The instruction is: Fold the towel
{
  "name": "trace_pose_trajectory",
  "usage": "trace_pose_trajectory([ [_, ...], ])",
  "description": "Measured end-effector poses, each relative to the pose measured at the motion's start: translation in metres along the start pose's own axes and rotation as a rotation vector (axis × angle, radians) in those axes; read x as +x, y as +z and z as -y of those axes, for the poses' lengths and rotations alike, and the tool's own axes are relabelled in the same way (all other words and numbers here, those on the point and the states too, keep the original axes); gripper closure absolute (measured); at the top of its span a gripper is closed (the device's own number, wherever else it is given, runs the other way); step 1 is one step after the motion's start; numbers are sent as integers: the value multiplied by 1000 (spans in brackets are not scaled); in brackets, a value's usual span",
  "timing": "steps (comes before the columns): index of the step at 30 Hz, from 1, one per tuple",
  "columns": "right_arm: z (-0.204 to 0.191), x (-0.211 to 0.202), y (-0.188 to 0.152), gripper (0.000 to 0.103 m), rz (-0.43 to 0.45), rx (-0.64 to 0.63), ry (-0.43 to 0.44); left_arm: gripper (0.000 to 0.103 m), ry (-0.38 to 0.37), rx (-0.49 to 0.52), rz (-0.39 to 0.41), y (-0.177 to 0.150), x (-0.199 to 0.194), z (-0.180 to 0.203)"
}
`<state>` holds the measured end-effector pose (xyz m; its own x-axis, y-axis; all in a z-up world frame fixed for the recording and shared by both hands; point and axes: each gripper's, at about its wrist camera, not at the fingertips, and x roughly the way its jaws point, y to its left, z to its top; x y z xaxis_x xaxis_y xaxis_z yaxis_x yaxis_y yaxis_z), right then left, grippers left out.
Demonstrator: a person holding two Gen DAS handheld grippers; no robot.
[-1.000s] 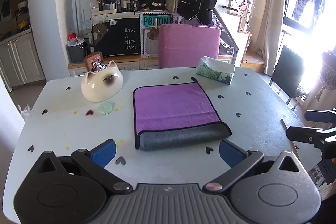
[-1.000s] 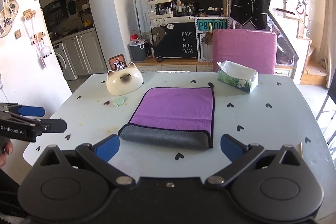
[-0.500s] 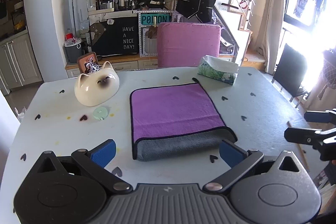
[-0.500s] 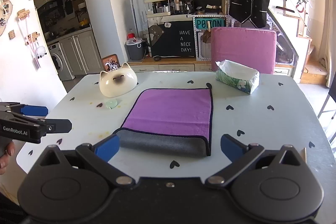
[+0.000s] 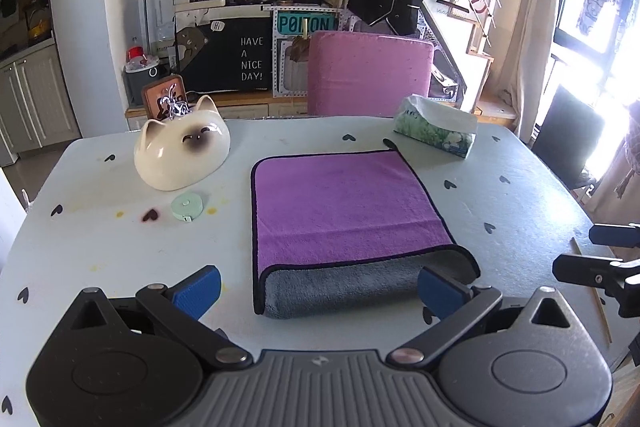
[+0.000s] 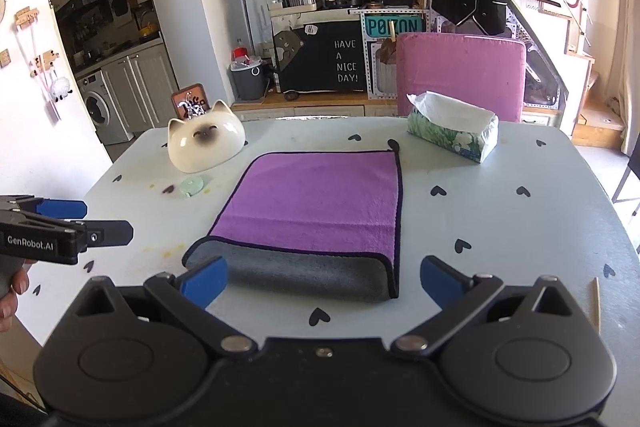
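A pale table (image 5: 520,211) printed with small black hearts carries everything. The purple towel (image 5: 340,203) lies flat at its middle, folded, its grey rolled fold toward the near edge. A cat-face ceramic bowl (image 5: 182,157) sits near the far left corner, a mint round tape measure (image 5: 187,207) just beside it. A tissue pack (image 5: 436,131) lies by the far edge. A thin wooden stick (image 6: 595,303) lies along the near right edge.

Black tool (image 6: 322,277), blue pads (image 6: 202,281), silver screws, "GenRobot.AI" marking.
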<state>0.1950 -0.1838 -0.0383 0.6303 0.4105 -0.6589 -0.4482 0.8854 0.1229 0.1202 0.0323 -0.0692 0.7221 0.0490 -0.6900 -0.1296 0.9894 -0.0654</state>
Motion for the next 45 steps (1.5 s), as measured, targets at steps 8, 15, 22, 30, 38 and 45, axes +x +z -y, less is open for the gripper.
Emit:
trace_pose_trajectory([
  [8,6,25,-3,0,-11,7,2,0,9,-3,-22,-1,31,-5],
  [15,11,50,-4,0,-21,3,2,0,13,-11,-60,-5,58,-10],
  [22,18,77,-6,0,-47,10,3,0,19,-30,-95,-8,84,-15],
  [30,24,109,-14,1,-80,12,6,1,25,-57,-145,-16,116,-23],
  [38,32,140,-20,1,-122,33,2,4,18,-51,-180,-18,139,-26],
  [45,36,164,-26,1,-140,36,-48,9,12,-60,-179,-17,153,-32],
])
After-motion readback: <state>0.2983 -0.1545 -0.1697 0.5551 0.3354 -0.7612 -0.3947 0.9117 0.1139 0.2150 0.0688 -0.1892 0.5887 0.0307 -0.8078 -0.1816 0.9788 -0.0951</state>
